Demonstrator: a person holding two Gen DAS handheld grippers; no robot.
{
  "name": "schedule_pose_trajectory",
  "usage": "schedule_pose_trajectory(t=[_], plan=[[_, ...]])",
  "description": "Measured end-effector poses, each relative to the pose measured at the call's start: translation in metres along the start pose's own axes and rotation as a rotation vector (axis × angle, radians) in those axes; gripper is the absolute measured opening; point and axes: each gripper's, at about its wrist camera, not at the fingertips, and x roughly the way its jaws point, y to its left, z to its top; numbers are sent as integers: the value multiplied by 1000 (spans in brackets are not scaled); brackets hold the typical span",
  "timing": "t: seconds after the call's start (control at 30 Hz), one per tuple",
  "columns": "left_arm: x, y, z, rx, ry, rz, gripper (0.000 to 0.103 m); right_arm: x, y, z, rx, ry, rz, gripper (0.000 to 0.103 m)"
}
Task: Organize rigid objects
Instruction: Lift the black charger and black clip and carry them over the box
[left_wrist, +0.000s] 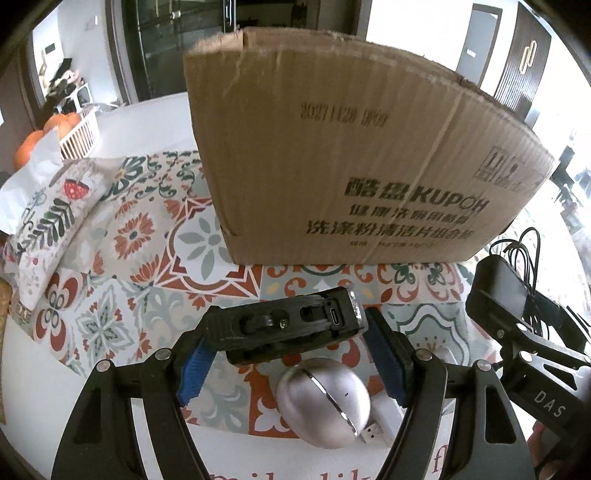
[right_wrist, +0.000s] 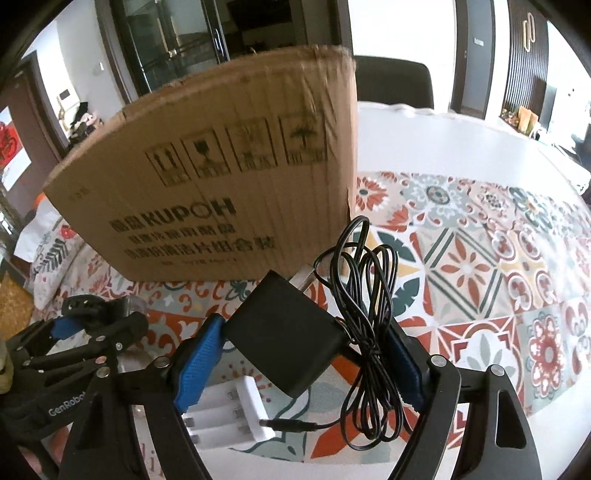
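Note:
My left gripper is shut on a black flashlight-like device with a USB-C port, held above the patterned cloth, in front of the cardboard box. A silver egg-shaped object and a small USB dongle lie below it. My right gripper is shut on a black power adapter with its bundled black cable hanging beside it. The box stands just beyond. The right gripper also shows in the left wrist view, the left gripper in the right wrist view.
A white battery charger lies under the right gripper. A patterned pillow, a tissue and a white basket of oranges sit far left. The patterned tablecloth stretches right of the box. A dark chair stands behind the table.

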Motion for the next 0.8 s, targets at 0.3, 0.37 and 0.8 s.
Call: schedule_pose_trajectory(t=[0.3, 0.37, 0.8], plan=[[-33, -5, 3, 17, -56, -21, 75, -32, 8, 3, -5, -59, -8, 82], [-42, -5, 5, 24, -75, -22, 75, -38, 10, 7, -5, -71, -7, 82], [-94, -3, 12, 44, -159, -46, 75, -100, 21, 17, -11, -169, -2, 82]])
